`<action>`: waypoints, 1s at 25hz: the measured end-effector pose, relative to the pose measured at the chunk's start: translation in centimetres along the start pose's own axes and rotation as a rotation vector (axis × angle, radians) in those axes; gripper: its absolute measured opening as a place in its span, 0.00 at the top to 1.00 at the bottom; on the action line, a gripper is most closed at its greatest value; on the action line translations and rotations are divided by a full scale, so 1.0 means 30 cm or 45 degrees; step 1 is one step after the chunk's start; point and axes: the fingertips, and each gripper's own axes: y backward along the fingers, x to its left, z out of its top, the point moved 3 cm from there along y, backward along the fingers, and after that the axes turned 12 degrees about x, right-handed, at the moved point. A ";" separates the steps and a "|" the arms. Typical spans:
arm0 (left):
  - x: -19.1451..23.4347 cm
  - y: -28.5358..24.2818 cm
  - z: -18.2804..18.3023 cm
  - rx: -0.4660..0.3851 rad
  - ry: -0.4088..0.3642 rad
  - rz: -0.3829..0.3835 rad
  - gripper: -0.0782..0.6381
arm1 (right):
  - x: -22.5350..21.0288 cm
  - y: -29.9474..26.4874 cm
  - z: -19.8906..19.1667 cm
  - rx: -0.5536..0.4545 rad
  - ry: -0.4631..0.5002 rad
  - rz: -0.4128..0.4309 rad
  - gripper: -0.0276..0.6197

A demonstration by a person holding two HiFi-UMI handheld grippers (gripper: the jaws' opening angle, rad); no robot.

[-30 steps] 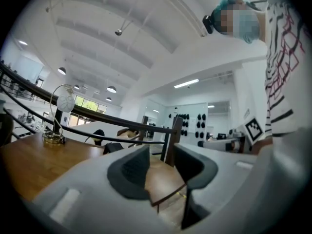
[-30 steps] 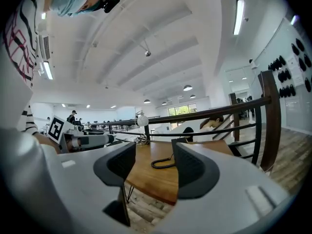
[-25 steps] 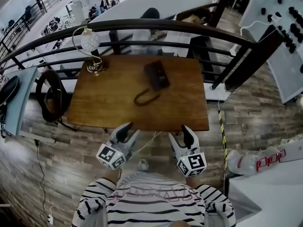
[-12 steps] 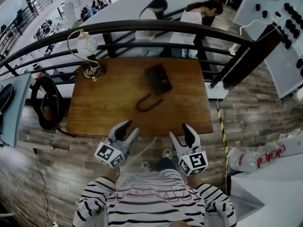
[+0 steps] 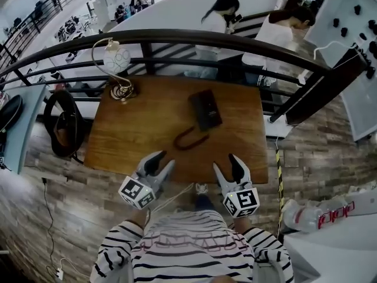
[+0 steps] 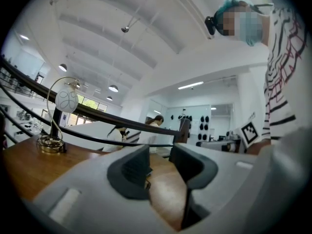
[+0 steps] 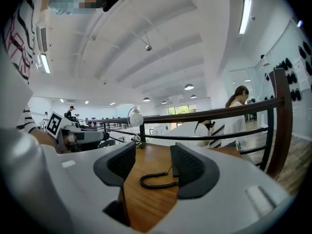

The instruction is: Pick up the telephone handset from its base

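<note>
A black telephone [image 5: 206, 109] lies flat on the brown wooden table [image 5: 135, 137], handset resting on its base. Its coiled black cord [image 5: 189, 138] loops toward the near edge; the cord [image 7: 158, 181] also shows between the right jaws in the right gripper view. My left gripper [image 5: 160, 161] hovers at the table's near edge, left of the phone, jaws apart and empty. My right gripper [image 5: 229, 165] hovers at the near edge on the right, also open with nothing between its pads. In the left gripper view the left gripper [image 6: 158, 167] shows only tabletop between its jaws.
A lamp with a round white shade [image 5: 116, 56] and coiled brass foot stands at the table's far left corner. A dark curved railing [image 5: 194, 38] runs behind the table, with two people beyond it. A black chair [image 5: 63, 122] sits left of the table.
Both grippers have come forward to the table's near edge, and the table with the telephone now lies closer and lower in the head view. The jaws look unchanged.
</note>
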 end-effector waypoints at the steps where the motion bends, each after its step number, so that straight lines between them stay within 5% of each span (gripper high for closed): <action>1: 0.012 -0.028 0.011 0.001 0.000 0.004 0.68 | -0.025 -0.020 0.010 0.000 0.009 0.011 0.59; 25: 0.390 -0.720 0.088 0.087 0.049 0.067 0.66 | -0.544 -0.555 0.135 0.117 0.148 0.162 0.59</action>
